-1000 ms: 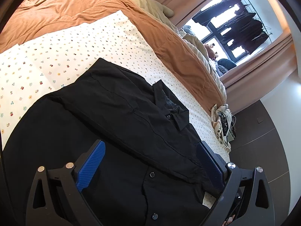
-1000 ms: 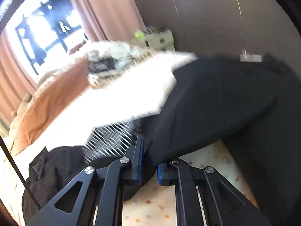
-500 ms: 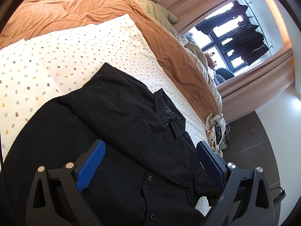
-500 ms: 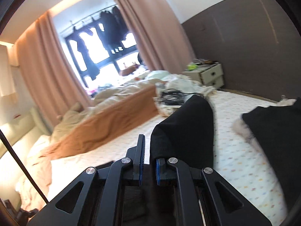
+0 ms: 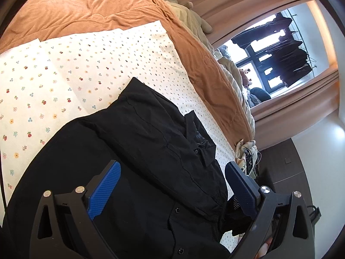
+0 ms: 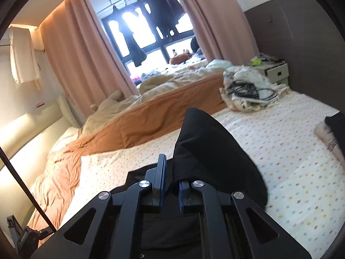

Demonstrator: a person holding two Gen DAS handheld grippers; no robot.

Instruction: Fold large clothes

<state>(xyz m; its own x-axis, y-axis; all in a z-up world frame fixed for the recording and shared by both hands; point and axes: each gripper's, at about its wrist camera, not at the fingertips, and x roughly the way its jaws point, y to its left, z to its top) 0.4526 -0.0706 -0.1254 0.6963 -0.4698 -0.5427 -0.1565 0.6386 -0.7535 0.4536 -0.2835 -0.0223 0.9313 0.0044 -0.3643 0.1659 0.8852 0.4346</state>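
Note:
A black button-up shirt [image 5: 151, 142] lies on the flowered sheet [image 5: 64, 69], collar toward the right, one sleeve folded across its front. My left gripper [image 5: 172, 183] is open and empty, hovering just above the shirt's buttoned front. My right gripper [image 6: 171, 177] is shut on a fold of the black shirt [image 6: 211, 151], which drapes up and over its right finger above the sheet [image 6: 291, 151].
An orange blanket [image 5: 97, 6] and cream bedding [image 6: 172, 79] cover the far side of the bed. A cloth bundle with black cables [image 6: 248, 90] sits at the bed's corner near a white nightstand [image 6: 276, 71]. Curtains and a window with hanging clothes [image 6: 151, 21] stand behind.
My right gripper has swung up and over with the shirt fabric, now facing the window. My left gripper has shifted slightly over the shirt, staying open.

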